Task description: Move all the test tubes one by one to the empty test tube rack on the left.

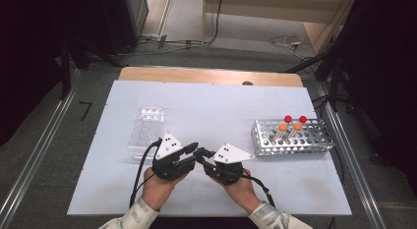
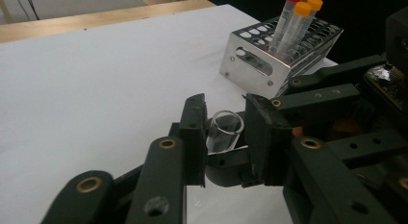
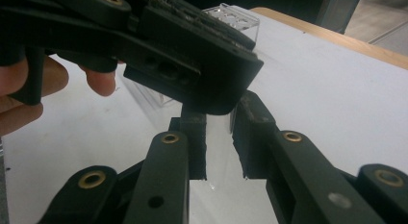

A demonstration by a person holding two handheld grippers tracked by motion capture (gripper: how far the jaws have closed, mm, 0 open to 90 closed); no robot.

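A clear, uncapped tube [image 2: 223, 132] stands between the jaws of my left gripper [image 2: 225, 123], and both pads touch its sides. In the right gripper view the same clear tube [image 3: 219, 132] sits between the pads of my right gripper [image 3: 219, 137], which is shut on it lower down. The left gripper's body [image 3: 192, 56] hangs just above. From above, the left gripper [image 1: 195, 146] and right gripper [image 1: 199, 153] meet tip to tip over the table's front middle.
A metal tube rack [image 1: 292, 138] at the right holds two orange-capped tubes [image 1: 282, 127] and two red-capped tubes [image 1: 288, 118]. A clear plastic rack [image 1: 146, 128] lies at the left, just behind the left hand. The white table top [image 1: 216, 106] stretches behind the grippers.
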